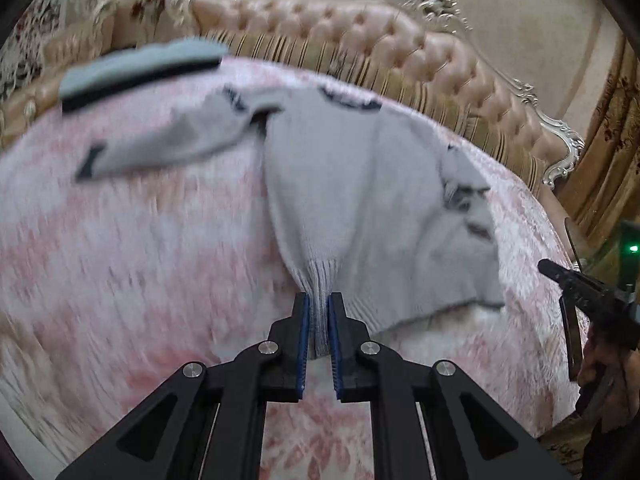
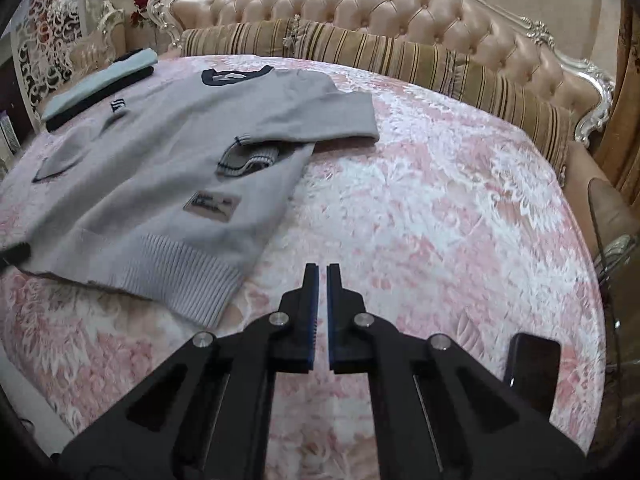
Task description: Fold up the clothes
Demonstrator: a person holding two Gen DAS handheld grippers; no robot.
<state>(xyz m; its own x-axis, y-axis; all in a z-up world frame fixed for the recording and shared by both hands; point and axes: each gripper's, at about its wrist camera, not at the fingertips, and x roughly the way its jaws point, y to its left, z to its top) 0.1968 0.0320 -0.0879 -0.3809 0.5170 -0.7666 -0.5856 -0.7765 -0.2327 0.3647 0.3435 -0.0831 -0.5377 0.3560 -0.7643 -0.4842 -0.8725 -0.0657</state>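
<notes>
A grey knit sweater [image 1: 360, 184] with a dark collar lies spread on the pink and white bedspread [image 1: 140, 260], sleeves folded in over its body. My left gripper [image 1: 319, 300] is shut on its ribbed hem, which bunches between the blue pads and pulls the cloth taut. In the right wrist view the same sweater [image 2: 160, 168] lies at the left, a rectangular patch showing on its front. My right gripper [image 2: 322, 270] is shut with nothing in it, over bare bedspread to the right of the hem. In the left wrist view the right gripper [image 1: 580, 292] shows at the right edge.
A folded pile of light blue and black clothes [image 2: 100, 80] sits at the bed's far left corner. Striped pillows [image 2: 400, 60] line the tufted headboard [image 2: 380, 4]. A dark phone [image 2: 532, 364] lies on the bedspread near my right gripper. Curtains hang at the right.
</notes>
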